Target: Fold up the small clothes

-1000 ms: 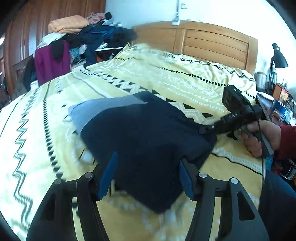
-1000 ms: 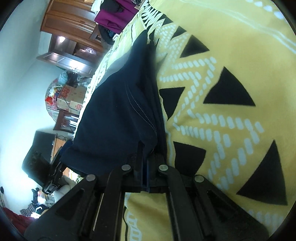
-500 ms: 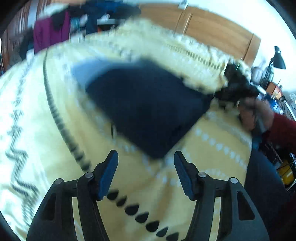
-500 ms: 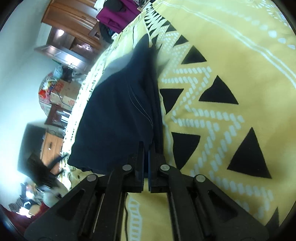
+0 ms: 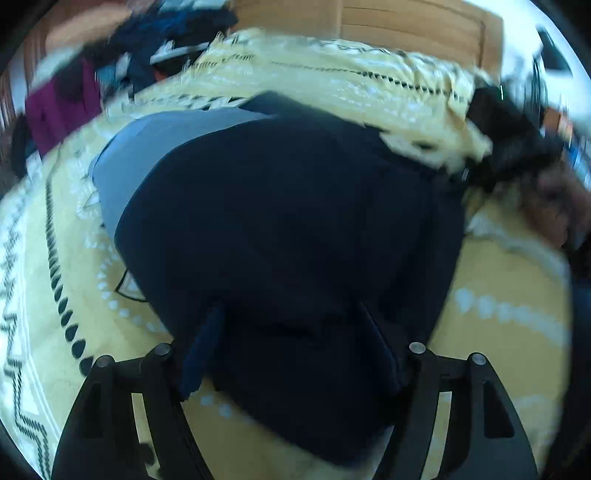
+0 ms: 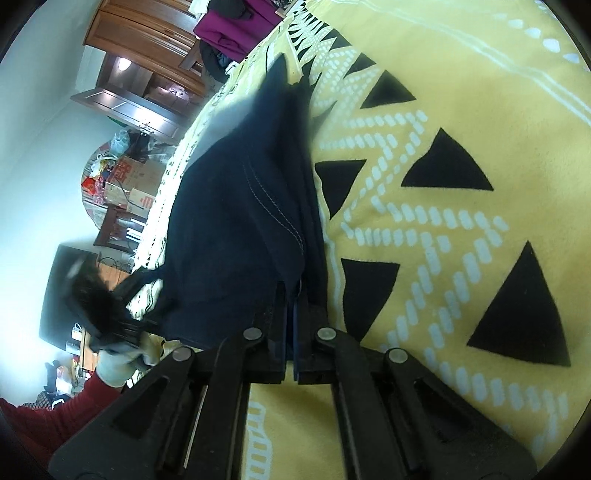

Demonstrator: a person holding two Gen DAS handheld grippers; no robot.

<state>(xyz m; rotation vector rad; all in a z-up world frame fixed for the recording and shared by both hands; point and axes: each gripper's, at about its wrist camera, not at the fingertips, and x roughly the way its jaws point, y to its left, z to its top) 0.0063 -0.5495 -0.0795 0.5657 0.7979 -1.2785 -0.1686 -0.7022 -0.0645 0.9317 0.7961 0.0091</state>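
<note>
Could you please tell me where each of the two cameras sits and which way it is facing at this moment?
Left wrist: on the left gripper, looking across the bed at the headboard; its open fingers straddle the dark garment; a blurred hand at right.
Right wrist: on the right gripper, rolled sideways, facing the wardrobe; jaws shut on the garment; the red sleeve shows.
Shared: the garment and yellow bedspread.

Yellow patterned bed [image 5: 498, 314] bears a navy garment [image 5: 295, 229]

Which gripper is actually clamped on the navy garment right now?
The right gripper: its jaws are pinched shut on the navy garment's edge. The left gripper is spread wide, its fingers straddling the cloth's near end without closing.
</note>
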